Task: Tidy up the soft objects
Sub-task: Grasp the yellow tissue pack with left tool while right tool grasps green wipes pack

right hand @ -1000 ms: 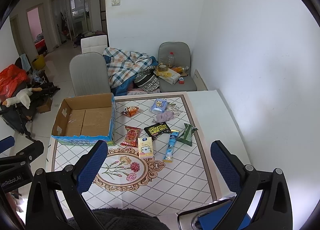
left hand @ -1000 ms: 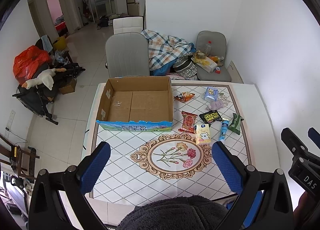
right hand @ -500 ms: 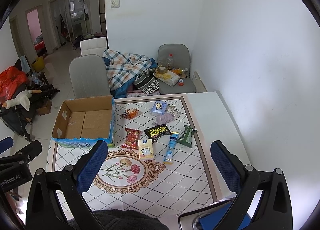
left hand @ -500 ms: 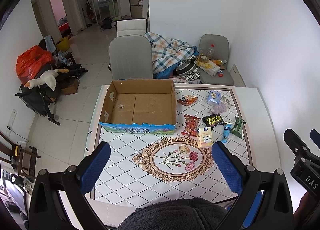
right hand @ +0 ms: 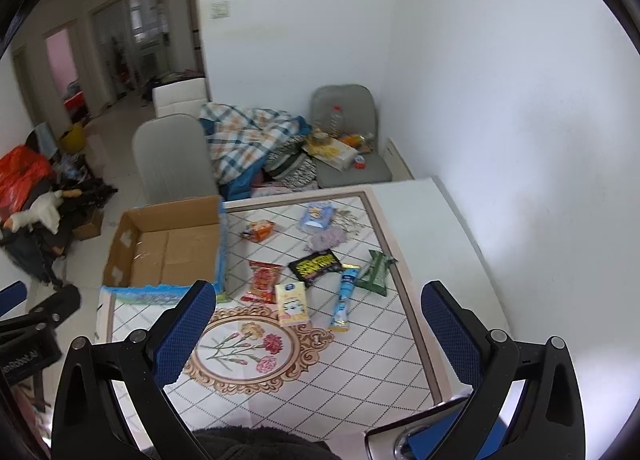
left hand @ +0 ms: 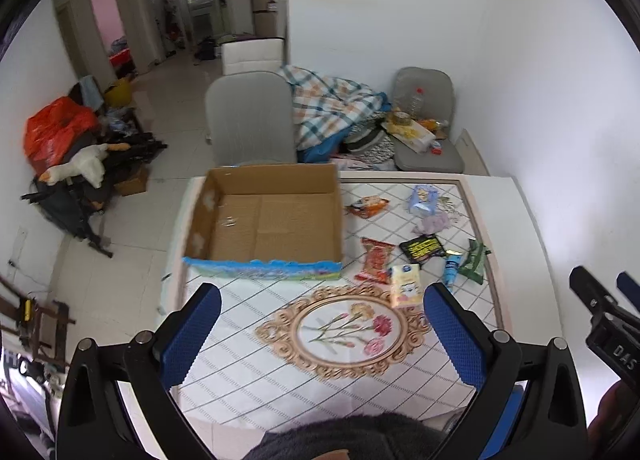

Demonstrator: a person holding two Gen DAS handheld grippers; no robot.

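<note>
An open empty cardboard box (left hand: 272,220) stands on the left of the patterned table (left hand: 256,360); it also shows in the right wrist view (right hand: 172,248). Several soft packets lie to its right: a red packet (left hand: 376,260), a yellow tissue pack (left hand: 406,280), a black packet (left hand: 424,248), a blue tube (right hand: 346,296), a green packet (right hand: 374,272), an orange packet (right hand: 260,229), a blue pack (right hand: 317,216) and a lilac cloth (right hand: 328,240). My left gripper (left hand: 320,328) and right gripper (right hand: 318,324) are open and empty, high above the table's near edge.
A grey chair (left hand: 250,120) stands behind the box. A plaid blanket (left hand: 328,108) and a second chair (left hand: 424,128) with clutter sit behind the table. A white wall (right hand: 520,140) runs along the right. Clutter and a plush goose (left hand: 80,168) lie on the floor at left.
Both grippers have drawn back and up a little, so the table and box look smaller. Nothing on the table has moved. Both grippers stay open.
</note>
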